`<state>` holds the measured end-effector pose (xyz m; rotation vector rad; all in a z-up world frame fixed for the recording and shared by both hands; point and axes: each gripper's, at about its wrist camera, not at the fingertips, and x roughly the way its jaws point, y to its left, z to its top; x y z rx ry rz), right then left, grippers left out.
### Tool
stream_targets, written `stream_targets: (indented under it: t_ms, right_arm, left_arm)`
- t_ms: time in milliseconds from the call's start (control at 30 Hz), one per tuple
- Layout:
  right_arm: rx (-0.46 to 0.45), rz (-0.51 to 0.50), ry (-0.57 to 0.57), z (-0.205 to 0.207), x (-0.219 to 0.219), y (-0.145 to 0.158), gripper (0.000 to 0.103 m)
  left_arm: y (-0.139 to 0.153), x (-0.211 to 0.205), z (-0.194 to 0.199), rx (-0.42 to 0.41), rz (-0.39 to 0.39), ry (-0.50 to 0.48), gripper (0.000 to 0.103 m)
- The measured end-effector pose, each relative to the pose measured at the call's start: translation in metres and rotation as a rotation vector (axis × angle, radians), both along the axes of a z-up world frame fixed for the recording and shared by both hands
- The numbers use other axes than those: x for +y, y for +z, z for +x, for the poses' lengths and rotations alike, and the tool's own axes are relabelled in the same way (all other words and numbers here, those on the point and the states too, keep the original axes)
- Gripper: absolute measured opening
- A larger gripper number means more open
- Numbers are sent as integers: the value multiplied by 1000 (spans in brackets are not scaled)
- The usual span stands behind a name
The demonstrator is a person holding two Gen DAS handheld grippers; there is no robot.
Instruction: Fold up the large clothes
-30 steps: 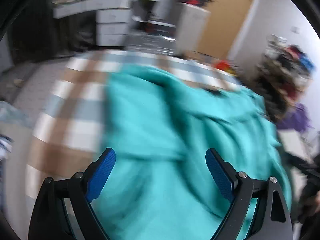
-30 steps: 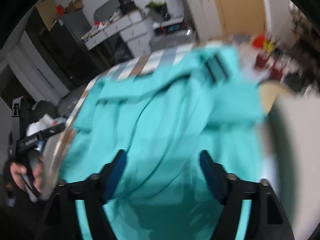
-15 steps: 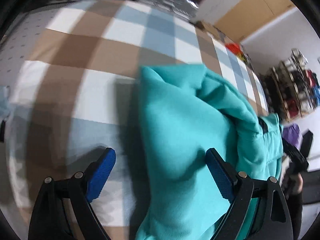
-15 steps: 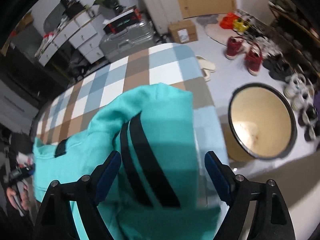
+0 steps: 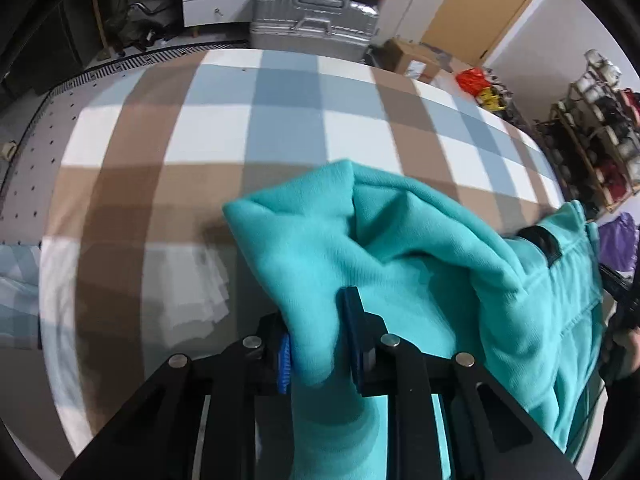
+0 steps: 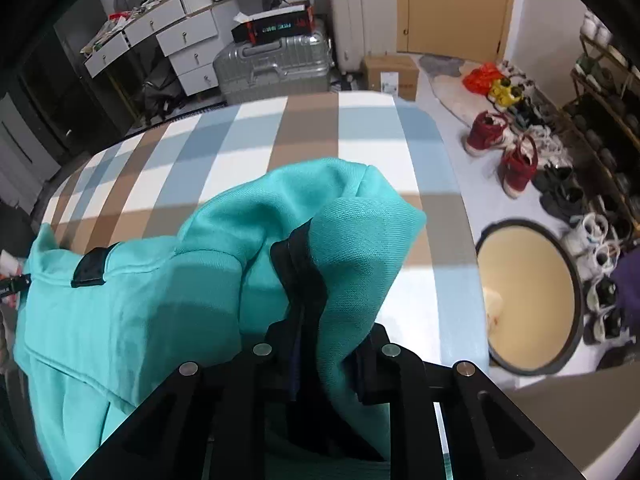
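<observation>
Sweatshirt (image 5: 420, 264) lies bunched on the checked desk (image 5: 240, 128), no neat fold showing yet. My left tongs (image 5: 316, 344) have just closed on one edge, my right tongs (image 6: 324, 360) on a striped cuff; folding remains.

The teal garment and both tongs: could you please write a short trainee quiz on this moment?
1. True or false: the left tongs are shut on the garment.
2. What do the right tongs grip? A) the cloth B) the garment C) nothing
3. Fill in: the garment lies on a ____ cloth.

Key: 1 true, both sets of jaws have just been closing with teal fabric between them. 2 B, a fold of the garment. 3 checked.
</observation>
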<state>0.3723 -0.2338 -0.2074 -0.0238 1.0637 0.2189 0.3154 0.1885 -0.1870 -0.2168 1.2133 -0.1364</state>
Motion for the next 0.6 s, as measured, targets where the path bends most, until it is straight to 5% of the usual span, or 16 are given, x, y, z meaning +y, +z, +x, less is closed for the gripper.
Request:
stream_targets:
  t_ms: [233, 300, 367, 500, 600]
  right_arm:
    - [-37, 28, -108, 43, 20, -1, 19]
    - [-14, 50, -160, 49, 15, -1, 29]
    - [-15, 45, -165, 43, 10, 5, 37]
    - [-80, 126, -103, -18, -7, 37, 62]
    - [-171, 254, -24, -97, -18, 67, 71]
  left_arm:
    - [0, -2, 43, -11, 76, 82, 17]
    - [7, -3, 39, -44, 115, 117, 17]
    - [16, -1, 29, -56, 73, 167, 17]
    - [40, 2, -23, -105, 84, 159, 17]
    - [60, -7, -80, -144, 127, 103, 18]
